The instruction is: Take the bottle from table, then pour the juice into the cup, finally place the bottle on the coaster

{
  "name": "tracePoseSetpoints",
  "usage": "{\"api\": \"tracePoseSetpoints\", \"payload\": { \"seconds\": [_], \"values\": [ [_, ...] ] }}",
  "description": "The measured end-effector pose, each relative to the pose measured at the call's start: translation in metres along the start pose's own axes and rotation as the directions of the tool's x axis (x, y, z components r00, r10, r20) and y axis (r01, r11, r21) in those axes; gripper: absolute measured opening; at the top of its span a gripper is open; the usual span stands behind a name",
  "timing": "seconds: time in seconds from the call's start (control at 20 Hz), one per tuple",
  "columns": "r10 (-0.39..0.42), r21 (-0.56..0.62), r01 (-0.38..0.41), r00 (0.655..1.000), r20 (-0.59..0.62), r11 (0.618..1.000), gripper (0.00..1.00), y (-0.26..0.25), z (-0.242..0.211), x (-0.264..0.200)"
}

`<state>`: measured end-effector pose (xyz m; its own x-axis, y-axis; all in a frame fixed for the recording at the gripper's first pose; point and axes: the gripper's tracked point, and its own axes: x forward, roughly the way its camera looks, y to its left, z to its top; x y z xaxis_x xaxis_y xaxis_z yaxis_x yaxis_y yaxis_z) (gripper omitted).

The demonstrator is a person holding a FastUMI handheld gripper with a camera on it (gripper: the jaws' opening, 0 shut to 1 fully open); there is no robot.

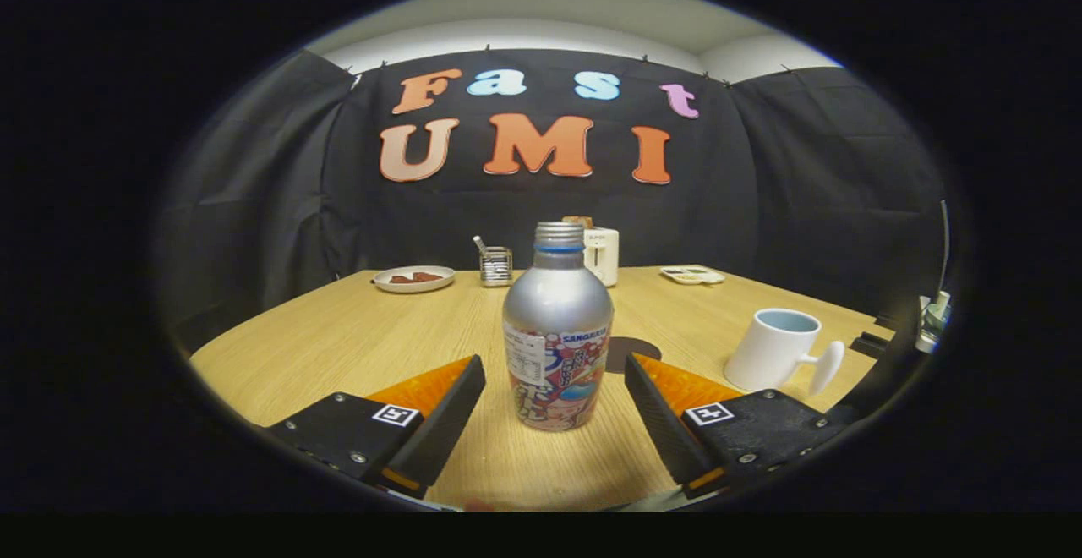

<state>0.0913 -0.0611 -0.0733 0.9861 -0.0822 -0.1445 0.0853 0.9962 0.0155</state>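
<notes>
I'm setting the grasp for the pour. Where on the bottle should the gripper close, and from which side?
Probably on the straight labelled body of the bottle, below the tapering shoulder, coming in level from the front. It stands upright on the table between the open fingers of the gripper, a gap on each side.

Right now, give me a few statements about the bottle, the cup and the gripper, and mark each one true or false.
1. The silver bottle stands upright between the open fingers of the gripper. True.
2. Both fingers press on the bottle. False: there is a gap on each side.
3. The white cup lies tipped over on the wooden table. False: it stands upright, with its handle pointing toward the gripper.
4. The dark round coaster lies just behind the bottle. True.
5. The bottle's cap is off. False: the cap is on.
</notes>
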Motion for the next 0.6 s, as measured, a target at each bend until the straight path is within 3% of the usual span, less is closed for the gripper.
{"api": "tracePoseSetpoints", "payload": {
  "seconds": [0.4,0.45,0.5,0.6],
  "values": [
    [0.003,-0.054,-0.005,0.999,-0.045,0.999,0.98,-0.001,-0.020,0.025],
    [-0.001,-0.057,-0.002,0.999,-0.055,0.998,0.93,-0.002,-0.020,0.020],
    [-0.019,-0.032,0.018,0.999,-0.044,0.999,0.79,-0.007,-0.016,0.021],
    [-0.018,0.001,0.018,0.998,-0.057,1.000,0.71,-0.008,-0.016,0.015]
  ]
}}
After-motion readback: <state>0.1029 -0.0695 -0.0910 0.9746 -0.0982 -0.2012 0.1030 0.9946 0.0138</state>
